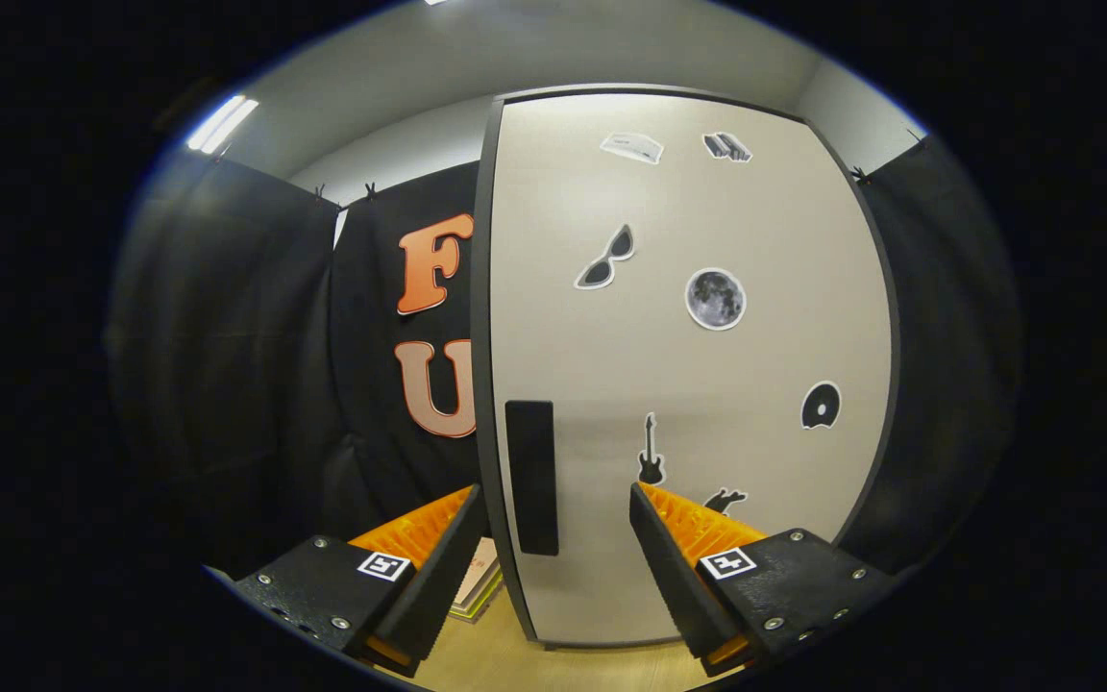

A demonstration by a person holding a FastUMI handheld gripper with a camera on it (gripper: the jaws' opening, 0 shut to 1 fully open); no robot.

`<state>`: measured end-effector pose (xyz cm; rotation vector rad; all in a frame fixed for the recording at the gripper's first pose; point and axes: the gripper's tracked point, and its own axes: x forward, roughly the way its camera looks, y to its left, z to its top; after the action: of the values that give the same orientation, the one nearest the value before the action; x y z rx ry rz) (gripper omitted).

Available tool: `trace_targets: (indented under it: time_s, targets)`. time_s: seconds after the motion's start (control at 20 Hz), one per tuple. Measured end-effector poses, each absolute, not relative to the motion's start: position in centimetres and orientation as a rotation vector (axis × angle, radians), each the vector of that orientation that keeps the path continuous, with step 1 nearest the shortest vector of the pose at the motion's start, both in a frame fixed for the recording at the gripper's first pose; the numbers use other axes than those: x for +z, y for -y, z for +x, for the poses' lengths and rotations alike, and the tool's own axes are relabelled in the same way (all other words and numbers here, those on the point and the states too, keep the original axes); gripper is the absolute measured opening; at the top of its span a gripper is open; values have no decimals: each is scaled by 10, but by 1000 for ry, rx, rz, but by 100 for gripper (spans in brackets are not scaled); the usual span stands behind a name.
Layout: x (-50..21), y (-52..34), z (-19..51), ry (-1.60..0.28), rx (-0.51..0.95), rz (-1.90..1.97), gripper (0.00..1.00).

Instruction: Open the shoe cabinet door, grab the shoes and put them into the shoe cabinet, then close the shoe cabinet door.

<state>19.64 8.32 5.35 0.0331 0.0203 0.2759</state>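
The gripper [553, 505] is open wide, with nothing held. Its two fingers [438, 567] stick out with a big gap between them.

Just past the fingers stands the shoe cabinet [688, 384]. Its door [765, 346] is shut. The door is tall, flat and smooth, a pale cream color, with a thin dark edge all the way round. The top corners look curved. The door's left edge lines up close to the left finger, and the right finger points at the lower part of the door.

Low on the left side of the door is the handle [530, 478]. It is a dark, flat, upright rectangle. It sits in the gap between the two fingers, a bit closer to the left one, and it is not touching either.

Stickers are stuck on the door: sunglasses [605, 258], a round gray moon [715, 299], a small black guitar [650, 450] and a disc [821, 406]. Two more small ones are near the top, too small to make out.

To the left of the cabinet there is open room, with soft black cloth [227, 356] hanging in folds behind it. More black cloth hangs on the right, close to the cabinet.

The floor [534, 663] is light wood and looks smooth. Something flat and stacked [479, 581] lies on the floor near the cabinet's left bottom corner, partly hidden by the left finger. I cannot tell what it is.
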Motion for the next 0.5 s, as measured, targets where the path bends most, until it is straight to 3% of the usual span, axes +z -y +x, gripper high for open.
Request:
trace_targets:
  time_s: [0.5]
  targets:
    - [69, -16, 111, -7, 156, 31, 94]
